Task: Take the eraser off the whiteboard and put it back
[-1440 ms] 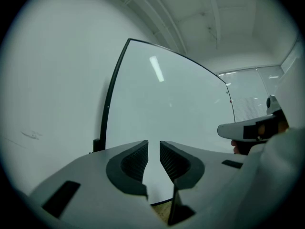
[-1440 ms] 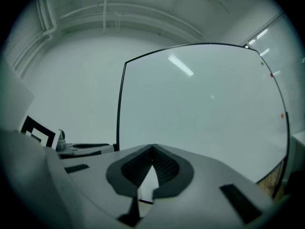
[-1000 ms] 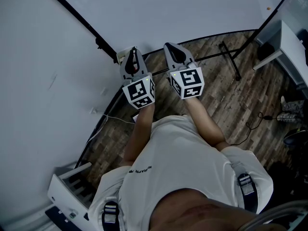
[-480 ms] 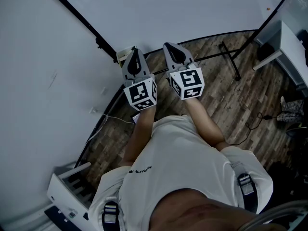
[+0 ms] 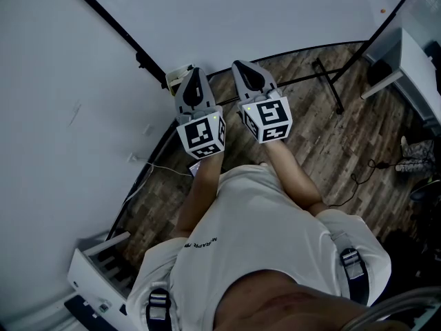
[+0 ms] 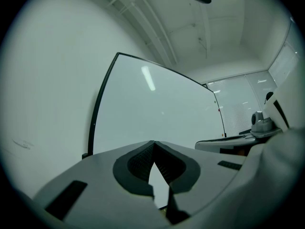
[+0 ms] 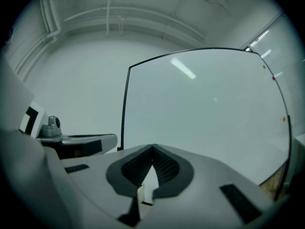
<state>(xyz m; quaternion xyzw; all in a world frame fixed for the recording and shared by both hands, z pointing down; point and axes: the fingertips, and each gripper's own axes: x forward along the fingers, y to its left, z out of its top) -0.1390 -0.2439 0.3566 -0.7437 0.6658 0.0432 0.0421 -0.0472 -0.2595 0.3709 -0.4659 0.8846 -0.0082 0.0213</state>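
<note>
Eraser [image 5: 178, 74] sits at whiteboard [image 5: 275, 12] lower corner, just beside left hand-held gripper [image 5: 194, 72], at its 9 o'clock. Both sets of jaws pinched together, empty. Right hand-held gripper [image 5: 238, 65] alongside. Black stand leg [image 5: 329, 85] at 3 o'clock on wood floor [image 5: 331, 150].

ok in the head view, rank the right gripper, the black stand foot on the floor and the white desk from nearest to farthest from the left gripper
From the left gripper:
1. right gripper, directly beside it on its right.
2. black stand foot, on the wood floor, farther right.
3. white desk, at the far right edge.
</note>
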